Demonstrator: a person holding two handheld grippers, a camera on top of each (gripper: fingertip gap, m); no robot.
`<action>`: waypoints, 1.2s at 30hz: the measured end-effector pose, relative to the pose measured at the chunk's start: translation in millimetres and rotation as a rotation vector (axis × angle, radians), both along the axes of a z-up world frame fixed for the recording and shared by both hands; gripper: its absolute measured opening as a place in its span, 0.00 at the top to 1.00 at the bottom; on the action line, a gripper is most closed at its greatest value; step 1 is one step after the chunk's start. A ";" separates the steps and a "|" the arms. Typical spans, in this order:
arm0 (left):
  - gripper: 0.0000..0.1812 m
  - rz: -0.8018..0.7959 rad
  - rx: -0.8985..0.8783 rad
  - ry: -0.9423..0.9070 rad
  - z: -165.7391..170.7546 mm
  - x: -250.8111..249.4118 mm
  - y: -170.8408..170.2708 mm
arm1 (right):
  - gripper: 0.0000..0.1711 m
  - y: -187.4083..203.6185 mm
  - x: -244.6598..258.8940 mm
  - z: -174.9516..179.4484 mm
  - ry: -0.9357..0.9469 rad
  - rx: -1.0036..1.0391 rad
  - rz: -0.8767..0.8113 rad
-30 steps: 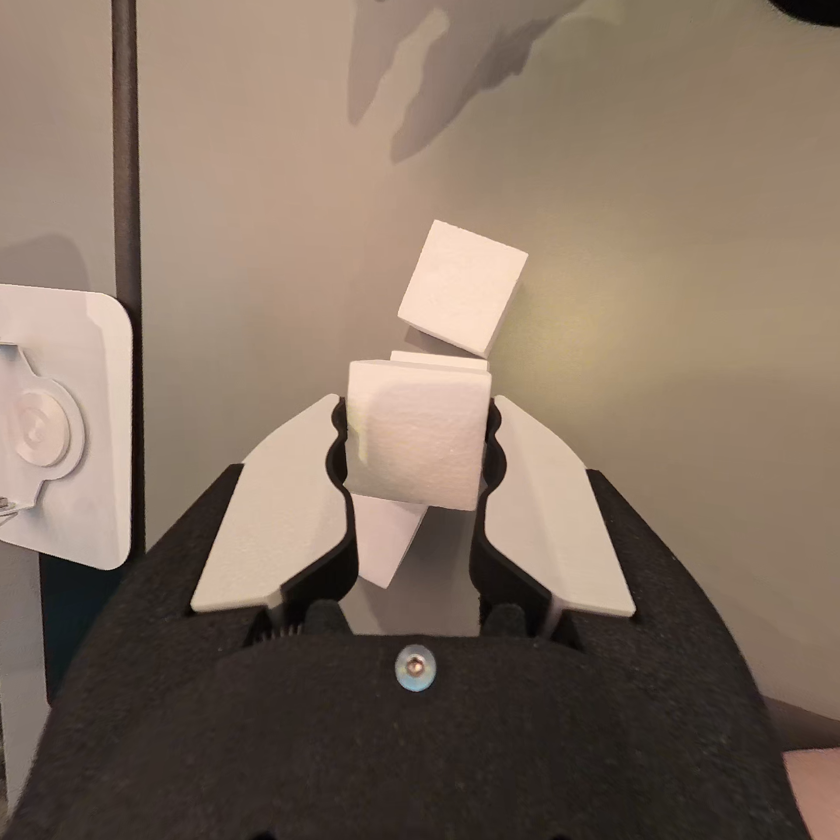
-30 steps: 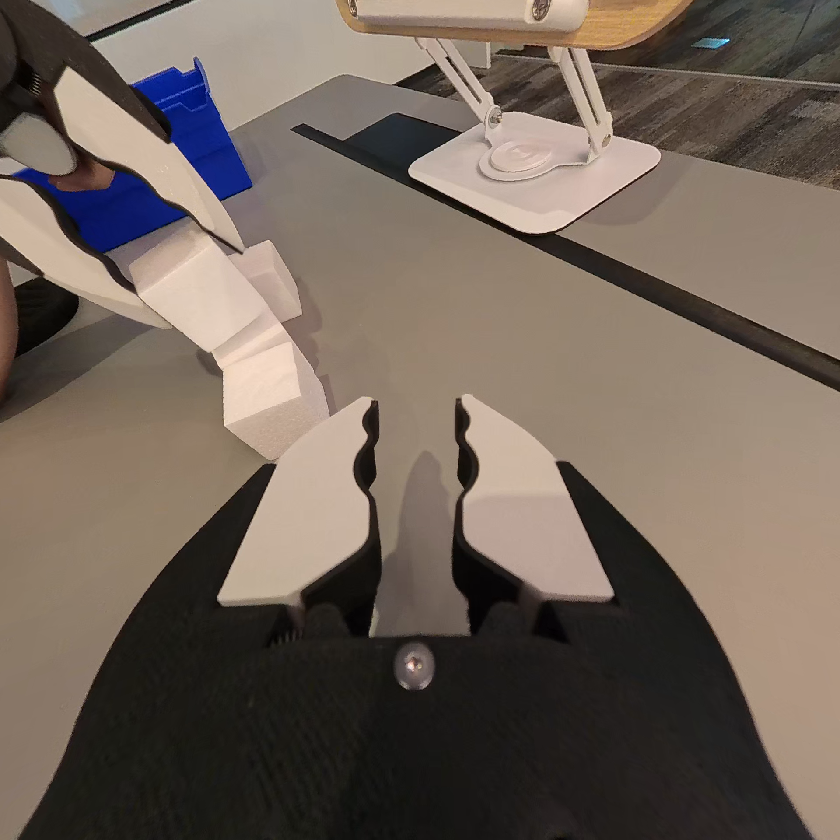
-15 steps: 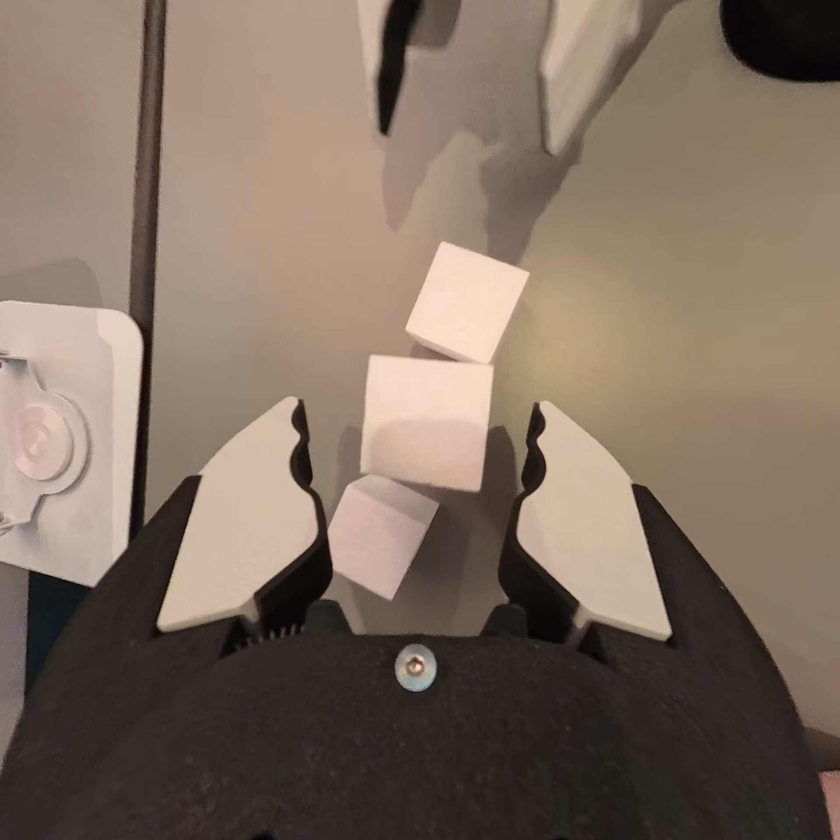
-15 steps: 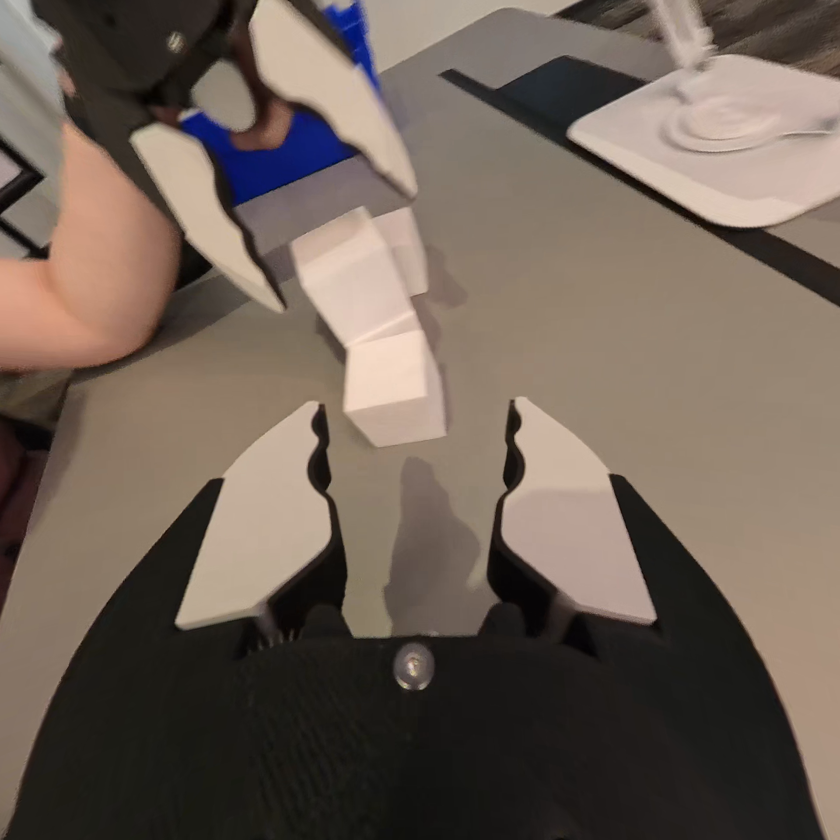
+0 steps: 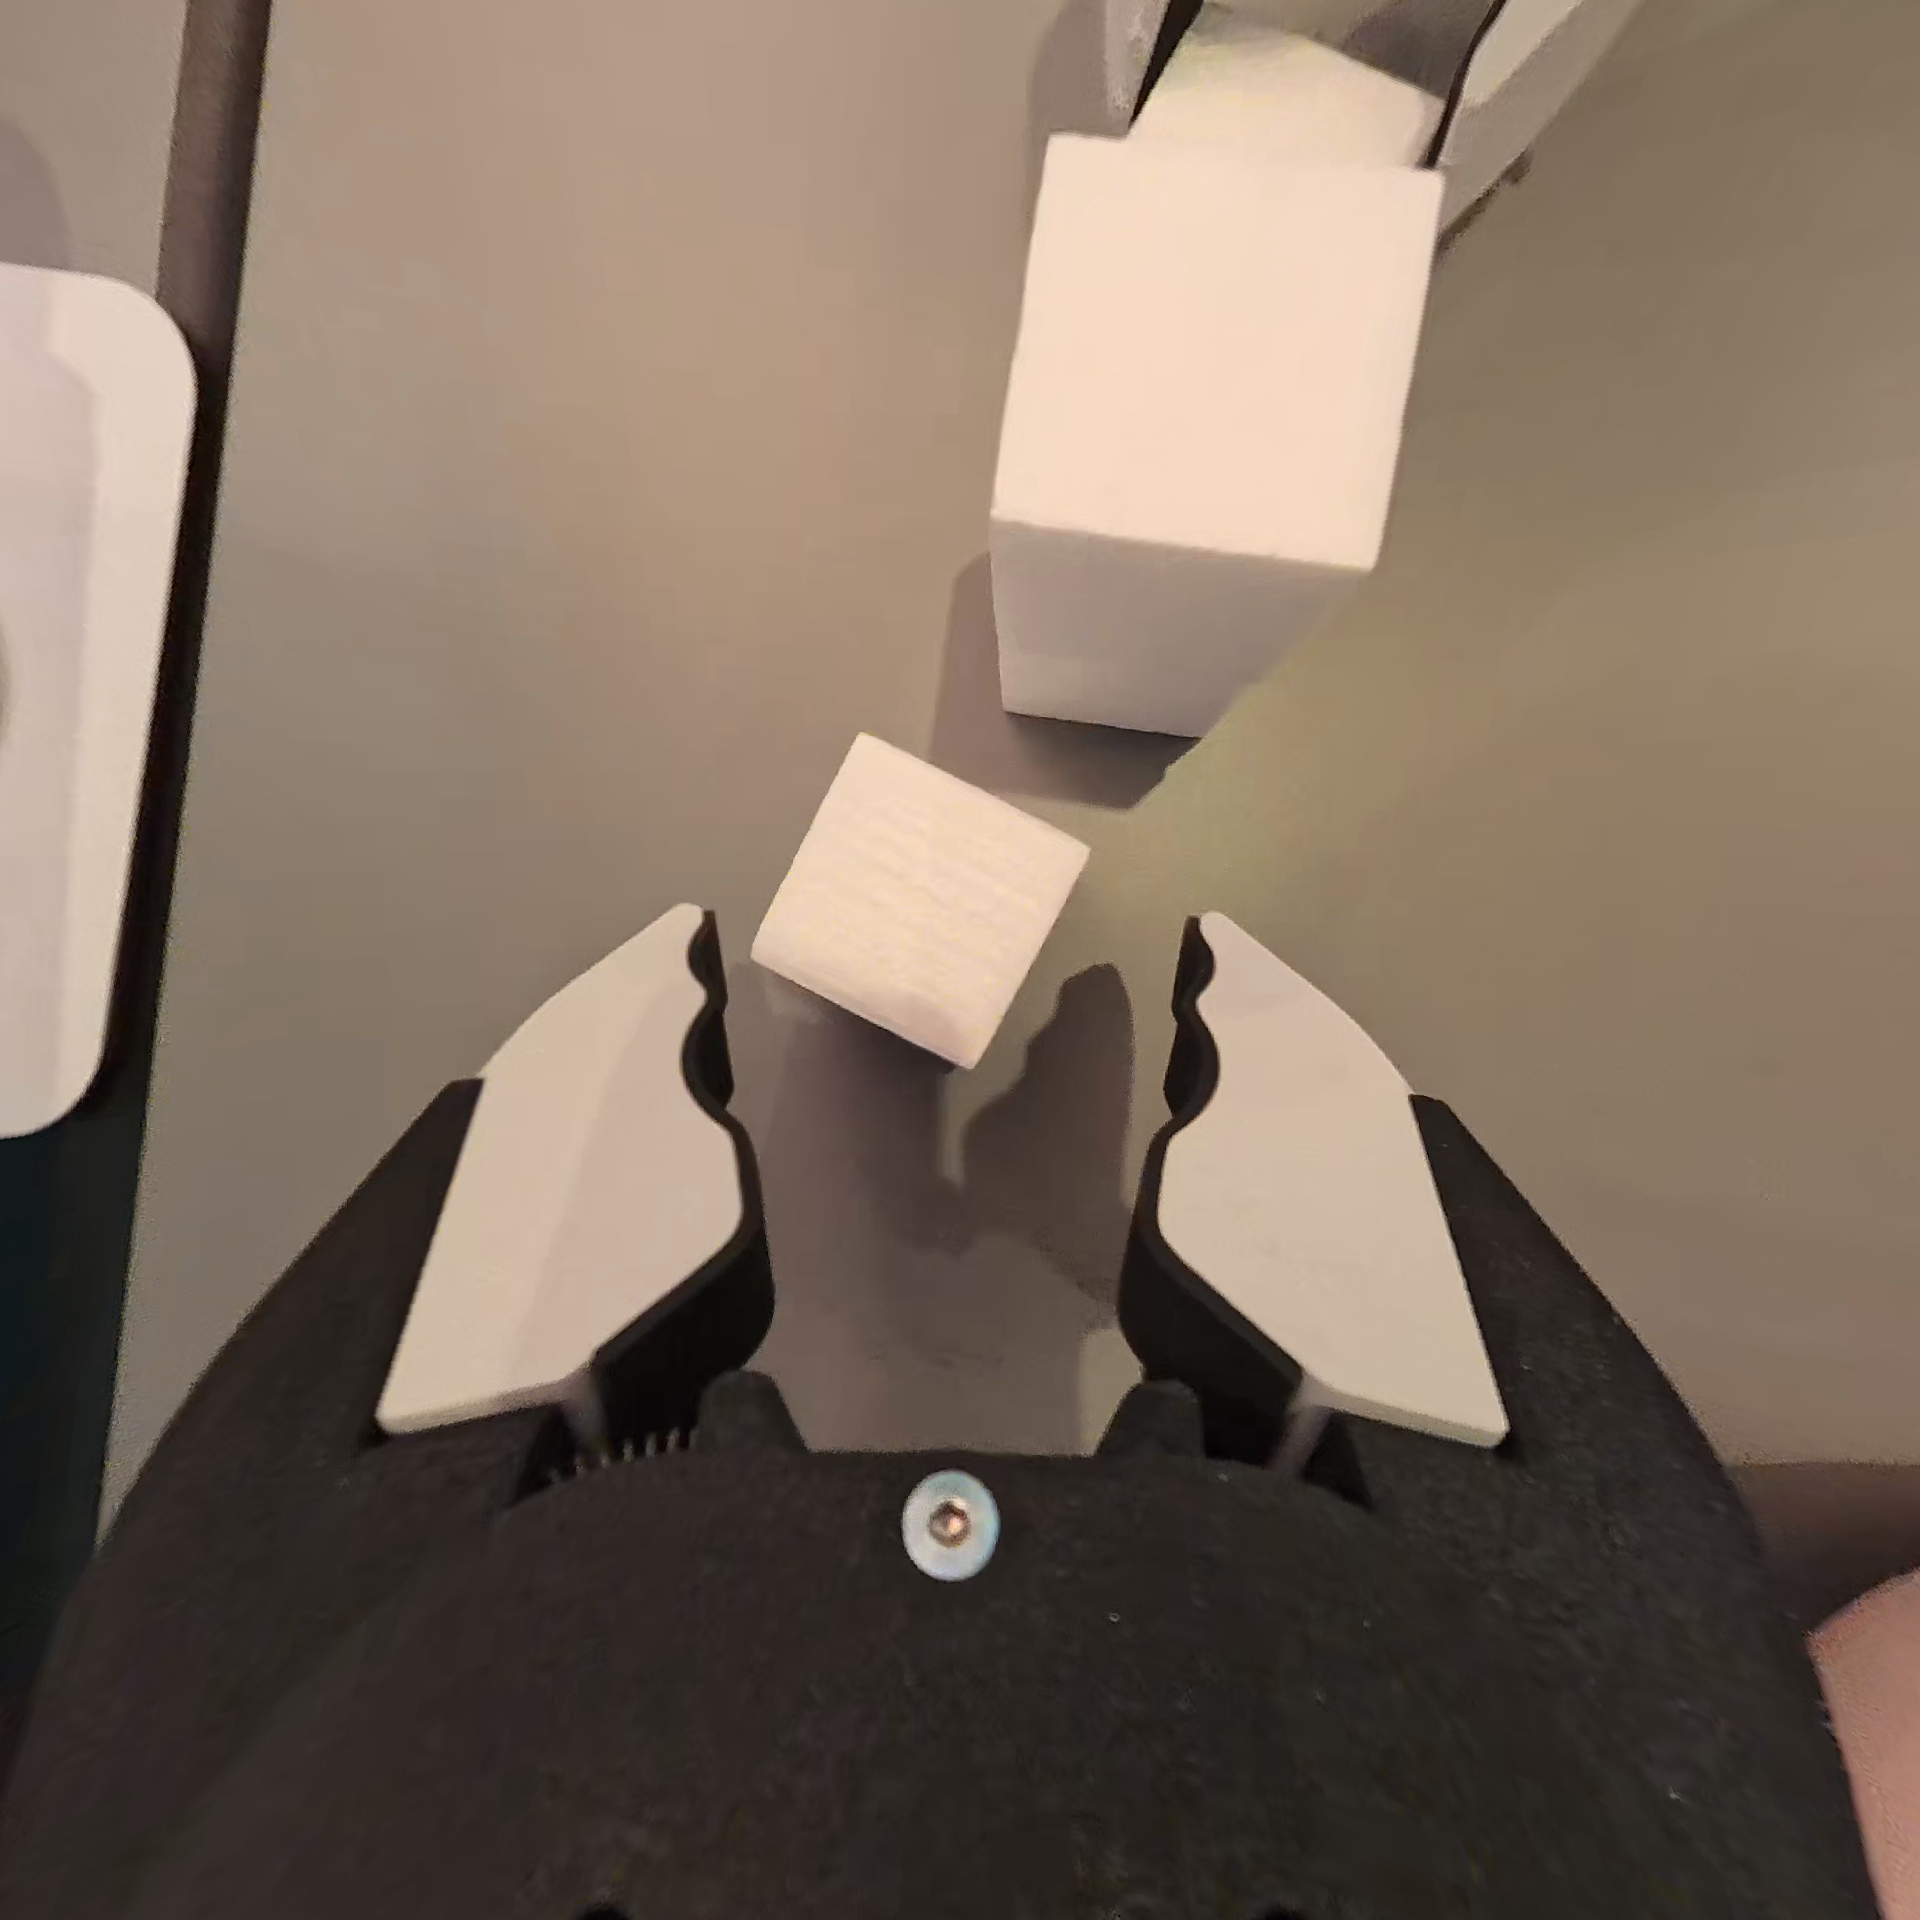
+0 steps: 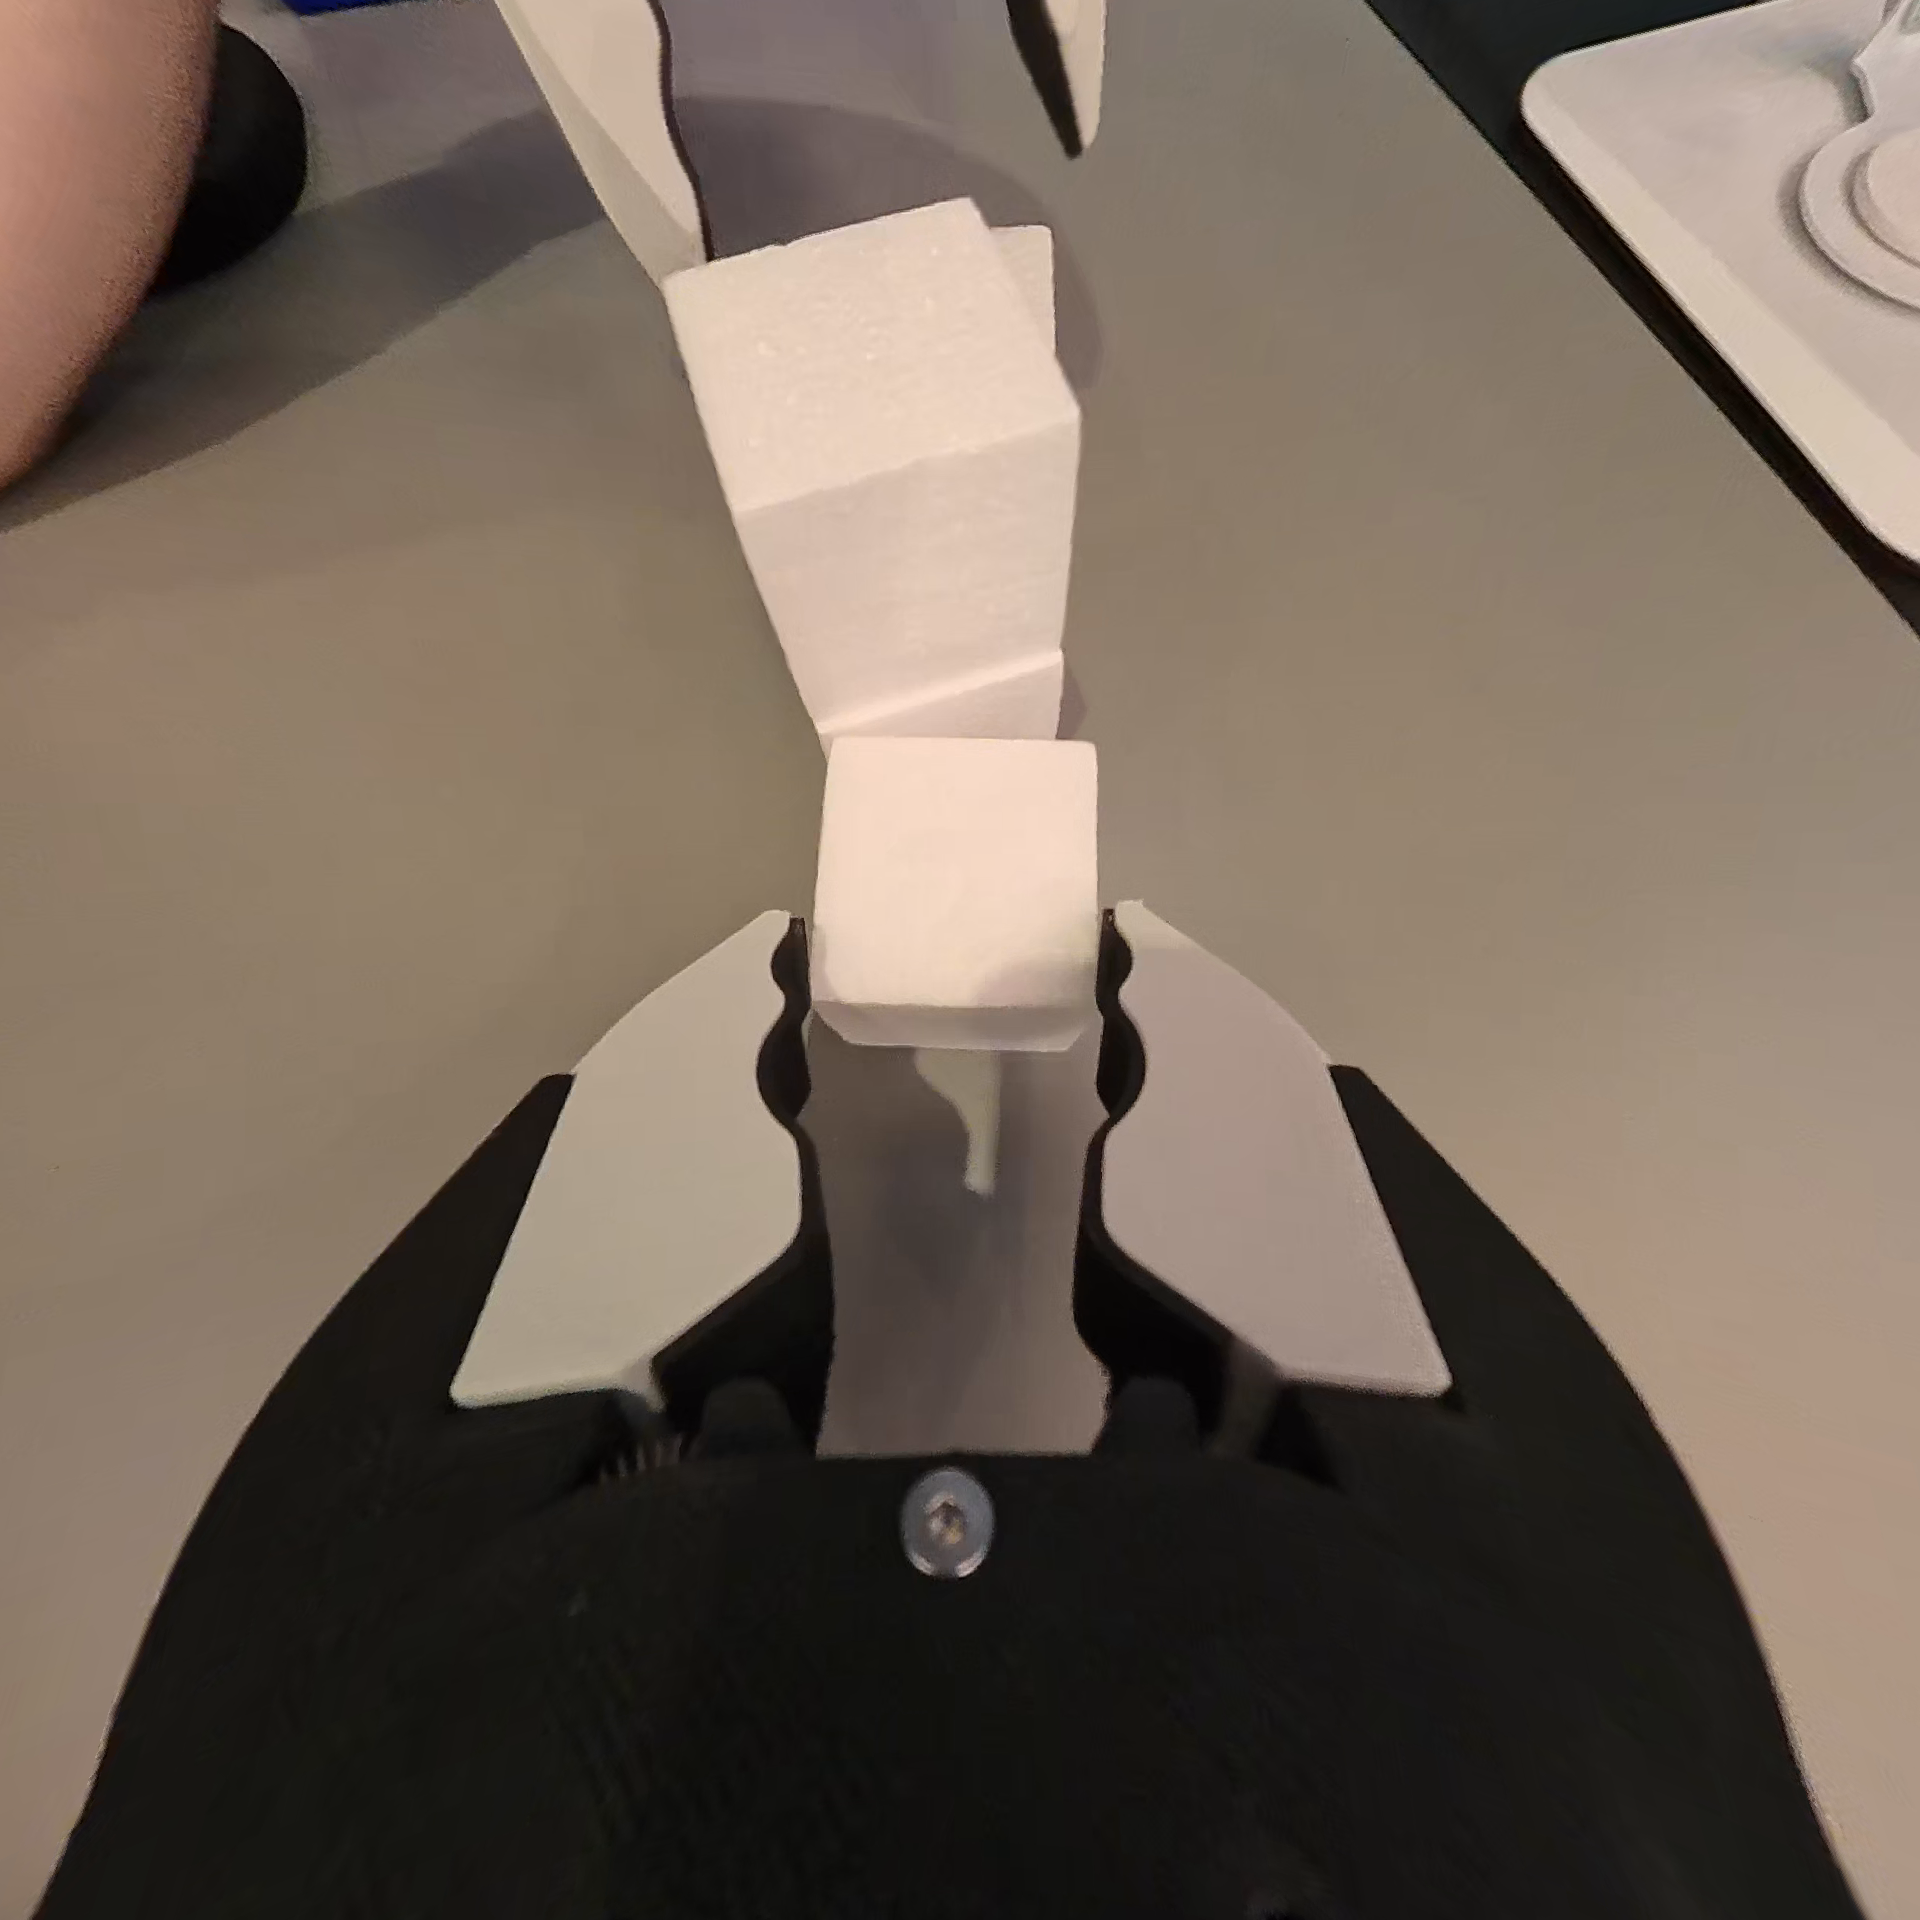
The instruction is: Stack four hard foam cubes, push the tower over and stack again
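In the right wrist view, my right gripper (image 6: 954, 925) is shut on a white foam cube (image 6: 956, 883) low over the grey table (image 6: 364, 831); both pads touch its sides. Behind it stands a stack of two white cubes (image 6: 883, 416). A further cube (image 6: 1029, 275) lies beyond the stack, below my left gripper (image 6: 878, 177). In the left wrist view, my left gripper (image 5: 948, 930) is open. That loose cube (image 5: 920, 899) lies just ahead of its fingertips, untouched. The stack (image 5: 1205, 395) stands farther off. Beyond it the right gripper (image 5: 1299, 62) grips its cube (image 5: 1288, 99).
A white stand base plate (image 6: 1766, 260) lies on the table at the right; it also shows at the left edge of the left wrist view (image 5: 62, 675). A dark strip (image 5: 203, 468) runs across the table beside it. A person's arm (image 6: 83, 260) rests at the far left. My right fingertips sit around 15 cm from my left ones. My left gripper's tips are some 8 cm from the stack (image 5: 1205, 395). The right camera catches it too, in the right wrist view (image 6: 837, 336).
My left gripper let go of the cube it had set on the stack, opened wide and shifted toward the loose cube. My right gripper swung in, opened, then closed on the near cube.
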State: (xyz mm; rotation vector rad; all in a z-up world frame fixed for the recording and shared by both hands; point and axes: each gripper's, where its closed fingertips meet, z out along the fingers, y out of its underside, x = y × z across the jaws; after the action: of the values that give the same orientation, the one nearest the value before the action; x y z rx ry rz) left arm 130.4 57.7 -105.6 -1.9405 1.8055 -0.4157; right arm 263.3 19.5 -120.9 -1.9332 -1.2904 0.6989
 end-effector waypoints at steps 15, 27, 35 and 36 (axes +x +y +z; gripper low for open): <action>0.62 -0.064 -0.082 -0.209 -19.2 8.9 8.4 | 0.69 1.5 49.1 79.6 0.510 -0.064 -0.015; 0.64 -0.079 -0.048 -0.151 -15.5 3.8 5.2 | 0.69 -2.7 -24.5 160.9 0.530 0.168 0.203; 0.64 -0.033 0.031 -0.145 23.3 -21.0 -3.6 | 0.69 4.4 -54.2 128.2 0.158 0.137 0.331; 0.64 -0.024 0.030 -0.146 27.3 -24.3 -5.8 | 0.69 6.6 -55.2 122.3 0.114 0.125 0.326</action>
State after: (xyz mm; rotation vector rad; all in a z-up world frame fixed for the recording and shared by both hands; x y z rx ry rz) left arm 106.1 52.0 -78.3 -1.8203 1.7336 -0.5221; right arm 208.1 26.1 1.4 -1.5769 -1.5552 0.8530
